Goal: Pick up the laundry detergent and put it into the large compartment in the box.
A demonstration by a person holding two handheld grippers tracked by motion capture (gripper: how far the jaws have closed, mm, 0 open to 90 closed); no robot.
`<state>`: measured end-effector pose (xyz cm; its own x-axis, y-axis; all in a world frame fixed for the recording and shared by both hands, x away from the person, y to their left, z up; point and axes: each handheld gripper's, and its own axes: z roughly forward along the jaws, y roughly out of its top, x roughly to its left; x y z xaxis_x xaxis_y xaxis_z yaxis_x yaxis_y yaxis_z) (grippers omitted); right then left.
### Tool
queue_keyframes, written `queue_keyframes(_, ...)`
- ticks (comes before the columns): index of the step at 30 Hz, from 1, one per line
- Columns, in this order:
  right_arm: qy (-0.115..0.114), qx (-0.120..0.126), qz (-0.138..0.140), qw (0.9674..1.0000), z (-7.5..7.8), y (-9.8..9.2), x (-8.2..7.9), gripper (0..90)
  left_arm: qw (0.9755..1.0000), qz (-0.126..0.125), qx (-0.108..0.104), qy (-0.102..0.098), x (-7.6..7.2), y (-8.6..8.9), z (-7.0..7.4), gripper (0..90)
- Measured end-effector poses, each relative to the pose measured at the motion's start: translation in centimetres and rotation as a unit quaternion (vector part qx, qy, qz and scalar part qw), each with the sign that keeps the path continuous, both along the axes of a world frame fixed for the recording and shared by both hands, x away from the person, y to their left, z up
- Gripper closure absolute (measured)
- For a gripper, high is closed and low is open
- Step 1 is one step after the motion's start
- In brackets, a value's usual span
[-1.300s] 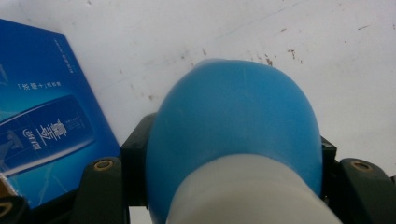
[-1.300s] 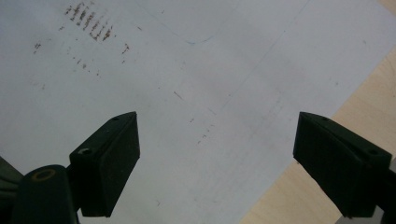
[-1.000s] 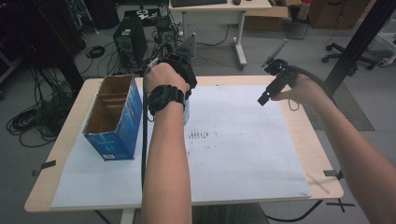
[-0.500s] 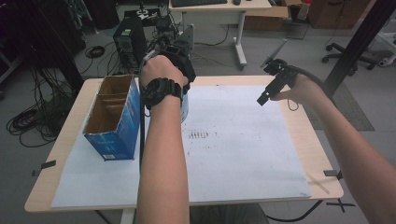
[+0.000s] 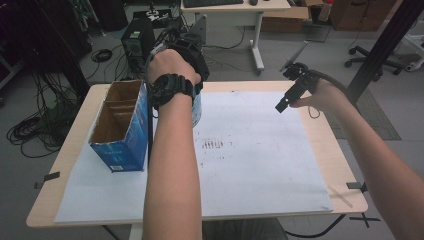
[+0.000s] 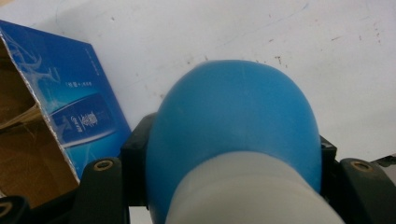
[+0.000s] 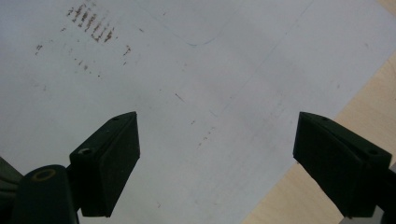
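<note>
The left hand-held gripper (image 5: 192,50) is clenched on a rounded bottle with a blue dome-shaped end and a pale grey-white body (image 6: 236,144), holding it in the air above the far left part of the desk (image 5: 320,140), just beside the open blue cardboard box with a brown inside (image 5: 120,127). Judging by this, the pick-up is done; setting the bottle into the box, or wherever it belongs, is not yet done. The right hand-held gripper (image 5: 290,95) hangs released over the far right side of the desk, jaws wide apart with nothing between them.

The high view gives the layout: the box by the left edge, the white paper sheet (image 5: 260,165) covering most of the desk, the left forearm hiding most of the bottle. The left gripper view shows the grip itself, black jaws pressed on both sides of the bottle, with the box's printed blue wall (image 6: 74,112) alongside. The right gripper view shows bare, smudged paper (image 7: 196,93) beneath the open jaws
</note>
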<state>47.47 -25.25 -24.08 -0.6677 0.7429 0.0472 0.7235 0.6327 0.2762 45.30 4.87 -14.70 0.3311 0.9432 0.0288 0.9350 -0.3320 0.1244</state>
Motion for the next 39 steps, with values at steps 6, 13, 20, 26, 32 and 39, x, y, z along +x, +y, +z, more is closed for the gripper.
queue_keyframes(6, 0.001, -0.005, -0.001, 1.0, 0.0, -0.1, 0.0, 14.5, 1.0, 0.007, -0.003, -0.004, -0.1, 0.3, 1.5, 38.4)
queue_keyframes(13, 0.001, -0.003, 0.0, 1.0, 0.0, -0.1, 0.0, 14.5, 0.9999, 0.012, -0.001, -0.002, -0.1, 0.3, 2.4, 38.4)
queue_keyframes(20, 0.0, -0.006, 0.002, 1.0, 0.0, -0.1, 0.0, 14.5, 0.9999, 0.017, -0.001, 0.001, -0.2, 0.2, 2.6, 38.4)
queue_keyframes(26, 0.0, -0.006, 0.002, 1.0, 0.0, -0.2, 0.0, 14.5, 0.9999, 0.015, -0.001, -0.008, -0.2, 0.3, 3.2, 38.4)
queue_keyframes(32, 0.0, -0.008, 0.003, 1.0, 0.0, -0.3, 0.0, 14.4, 0.9997, 0.021, -0.003, -0.011, -0.2, 0.6, 3.3, 38.4)
queue_keyframes(39, -0.001, -0.006, 0.002, 1.0, 0.0, -0.3, 0.0, 14.5, 0.9996, 0.025, -0.001, -0.009, -0.2, 1.0, 3.4, 38.3)
